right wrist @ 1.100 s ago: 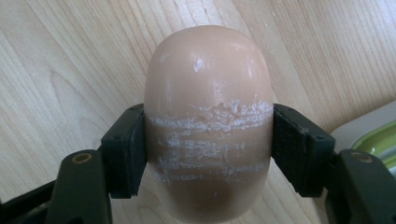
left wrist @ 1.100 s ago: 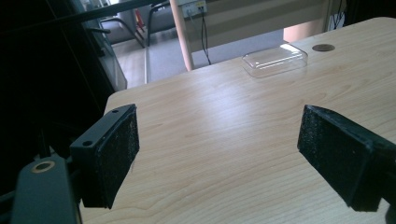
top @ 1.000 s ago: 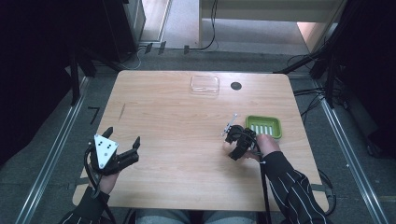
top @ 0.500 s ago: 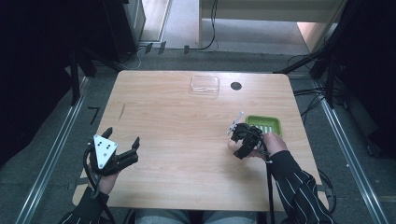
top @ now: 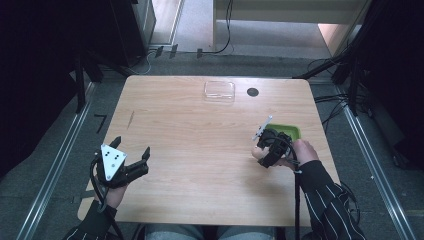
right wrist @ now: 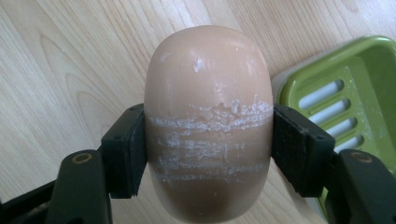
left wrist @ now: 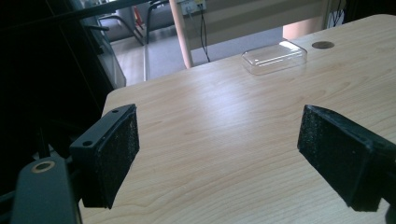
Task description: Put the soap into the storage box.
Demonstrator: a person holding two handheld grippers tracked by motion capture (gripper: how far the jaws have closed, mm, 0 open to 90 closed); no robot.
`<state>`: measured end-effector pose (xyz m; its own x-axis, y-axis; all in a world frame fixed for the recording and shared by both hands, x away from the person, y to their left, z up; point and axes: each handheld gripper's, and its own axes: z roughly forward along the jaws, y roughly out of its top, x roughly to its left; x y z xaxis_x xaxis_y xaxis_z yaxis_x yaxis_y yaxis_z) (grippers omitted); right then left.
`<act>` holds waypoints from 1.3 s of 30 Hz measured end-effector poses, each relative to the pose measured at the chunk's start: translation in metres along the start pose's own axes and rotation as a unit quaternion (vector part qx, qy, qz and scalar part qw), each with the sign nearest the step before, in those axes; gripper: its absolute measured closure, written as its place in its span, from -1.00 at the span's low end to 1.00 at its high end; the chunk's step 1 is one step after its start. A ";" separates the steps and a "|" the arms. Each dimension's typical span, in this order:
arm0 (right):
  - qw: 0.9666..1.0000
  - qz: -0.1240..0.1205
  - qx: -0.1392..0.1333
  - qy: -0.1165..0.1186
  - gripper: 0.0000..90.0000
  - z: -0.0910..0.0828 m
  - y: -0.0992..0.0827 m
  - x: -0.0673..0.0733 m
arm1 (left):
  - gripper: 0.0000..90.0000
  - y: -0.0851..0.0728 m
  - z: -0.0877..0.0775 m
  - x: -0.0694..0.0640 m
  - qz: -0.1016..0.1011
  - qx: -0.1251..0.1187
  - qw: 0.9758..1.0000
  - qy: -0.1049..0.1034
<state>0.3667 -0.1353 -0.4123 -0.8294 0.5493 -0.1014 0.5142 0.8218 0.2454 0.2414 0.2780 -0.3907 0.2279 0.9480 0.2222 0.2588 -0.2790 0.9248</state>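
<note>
A: Soap orientation?

B: One bar of soap [right wrist: 208, 126], peach-coloured, oval. In the right gripper view its long axis runs straight away from the camera, along the line of the jaws, far end pointing out over the wood. White scuff bands cross its middle at jaw height.

A: Grip?

B: Right gripper [right wrist: 208, 144] is clamped on the soap, one pad on each long side. In the high view the right gripper [top: 263, 148] sits at the right side of the table [top: 190, 150], just left of the soap dish [top: 292, 131]. Whether the soap is lifted or touching the wood I cannot tell from above.

A: Left side?

B: Left gripper [top: 134, 152] near the front left corner, jaws spread wide, nothing between them; the left gripper view shows bare wood in the gap.

A: Count of things?

B: One soap, one green slotted soap dish [right wrist: 345, 98] just beside it, one clear plastic lid [top: 219, 91] at the far edge, one dark round spot [top: 252, 92] next to the lid. Nothing lies between the soap and the dish.
</note>
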 end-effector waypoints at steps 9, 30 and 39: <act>1.000 -0.005 0.009 -0.006 -0.24 -0.003 -0.003 -0.003 | -0.71 0.000 0.000 0.000 0.000 0.001 1.000 0.000; 1.000 -0.006 0.007 -0.014 -0.24 -0.011 -0.008 -0.016 | -0.71 0.000 0.000 0.000 0.001 0.000 1.000 0.000; 1.000 -0.012 0.005 -0.018 -0.24 -0.011 -0.010 -0.025 | -0.71 0.000 0.001 -0.001 0.002 0.000 1.000 -0.002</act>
<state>0.3800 -0.1590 -0.4014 -0.8339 0.5335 -0.1414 0.4957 0.8366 0.2331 0.2420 0.2773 -0.3912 0.2320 0.9462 0.2255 0.2586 -0.2834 0.9235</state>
